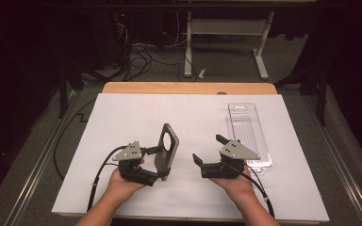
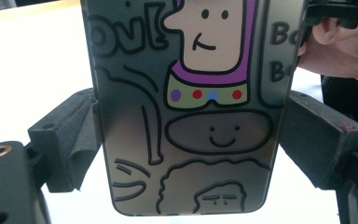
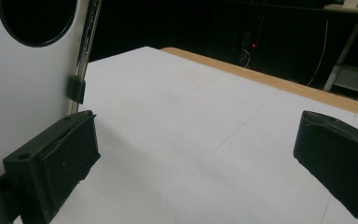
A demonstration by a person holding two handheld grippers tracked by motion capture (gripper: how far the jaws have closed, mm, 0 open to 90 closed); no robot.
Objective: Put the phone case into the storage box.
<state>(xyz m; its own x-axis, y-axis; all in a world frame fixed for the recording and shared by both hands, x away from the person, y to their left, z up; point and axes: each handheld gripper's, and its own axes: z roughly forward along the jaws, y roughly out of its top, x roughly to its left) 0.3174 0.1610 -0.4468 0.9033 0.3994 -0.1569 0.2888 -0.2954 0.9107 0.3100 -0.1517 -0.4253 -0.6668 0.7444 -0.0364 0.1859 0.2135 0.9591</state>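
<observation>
A phone case (image 1: 168,147) stands upright on its edge near the middle of the white sheet. My left gripper (image 1: 162,163) is shut on its lower end. In the left gripper view the case (image 2: 186,93) shows a grey back with cartoon drawings, clamped between the two black jaws of my left gripper (image 2: 186,149). My right gripper (image 1: 209,149) hovers just right of the case, open, with nothing between its jaws. In the right gripper view the case (image 3: 28,84) shows its pale inner side and a round camera hole at far left, beside my open right gripper (image 3: 196,163).
A clear plastic tray (image 1: 247,134) lies lengthwise at the right of the white sheet (image 1: 136,113), just behind my right gripper. The wooden table edge (image 1: 188,88) runs along the far side. Cables and a desk frame (image 1: 226,42) sit on the floor beyond.
</observation>
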